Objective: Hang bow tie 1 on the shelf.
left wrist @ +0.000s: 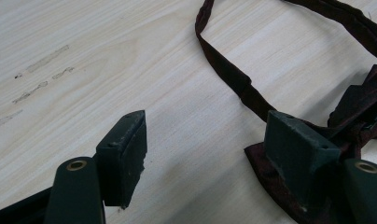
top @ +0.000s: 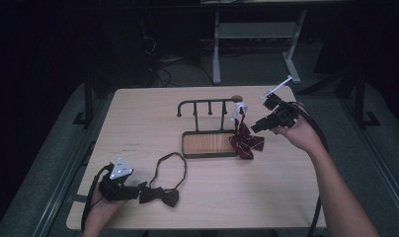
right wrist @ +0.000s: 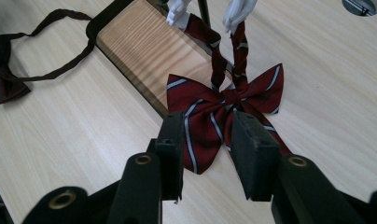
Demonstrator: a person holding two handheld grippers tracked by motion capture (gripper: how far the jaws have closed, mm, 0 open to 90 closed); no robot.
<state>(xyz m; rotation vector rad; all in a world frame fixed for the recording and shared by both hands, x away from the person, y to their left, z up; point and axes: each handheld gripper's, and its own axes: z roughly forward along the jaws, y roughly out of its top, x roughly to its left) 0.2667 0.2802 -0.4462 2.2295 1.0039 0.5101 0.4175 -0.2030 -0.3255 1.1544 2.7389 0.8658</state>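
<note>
Nearest the table's front edge, the left gripper (top: 122, 185) is sitting jaws wide apart beside the dark bow tie (top: 159, 196), one pad resting on its wing (nothing pinched). Farther right, the right gripper (top: 264, 123) is hovering, jaws parted, aiming at the striped bow tie (top: 245, 143), which is hanging from the rack (top: 207, 104).

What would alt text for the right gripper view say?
A striped red bow tie hangs by its strap against a wooden-based rack, above a pale table. The open right gripper points at it; a dark bow tie lies far left.
</note>
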